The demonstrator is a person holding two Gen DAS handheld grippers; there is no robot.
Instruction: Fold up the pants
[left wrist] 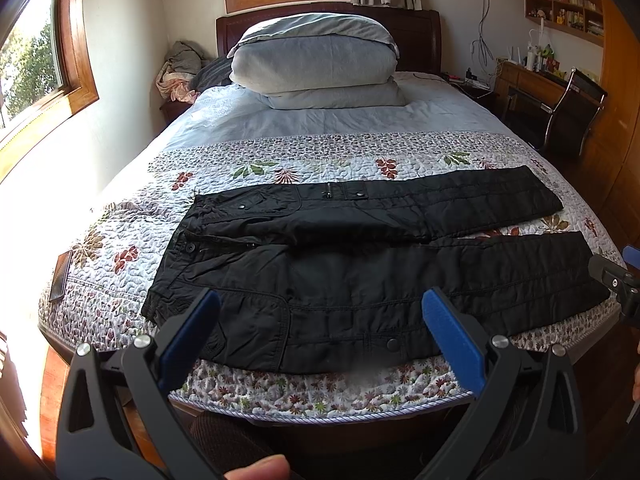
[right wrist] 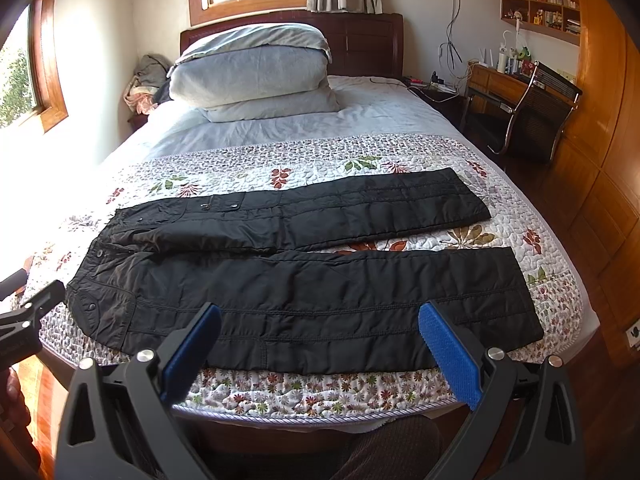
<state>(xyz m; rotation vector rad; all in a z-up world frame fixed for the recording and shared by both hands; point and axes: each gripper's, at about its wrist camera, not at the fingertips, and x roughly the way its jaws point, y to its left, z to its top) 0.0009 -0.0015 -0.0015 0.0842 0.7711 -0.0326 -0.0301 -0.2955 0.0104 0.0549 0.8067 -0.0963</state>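
Note:
Black padded pants (left wrist: 360, 248) lie flat across the foot of the bed, waist to the left and both legs spread apart to the right; they also show in the right wrist view (right wrist: 304, 276). My left gripper (left wrist: 320, 304) is open and empty, hovering over the near leg by the bed's front edge. My right gripper (right wrist: 320, 316) is open and empty, over the near leg further right. The right gripper's body shows at the right edge of the left wrist view (left wrist: 616, 280).
The bed has a floral quilt (left wrist: 320, 392) with its front edge just below the pants. Stacked pillows and a folded duvet (left wrist: 316, 64) sit at the headboard. A dark flat object (left wrist: 60, 276) lies at the quilt's left edge. A desk and chair (right wrist: 536, 112) stand right.

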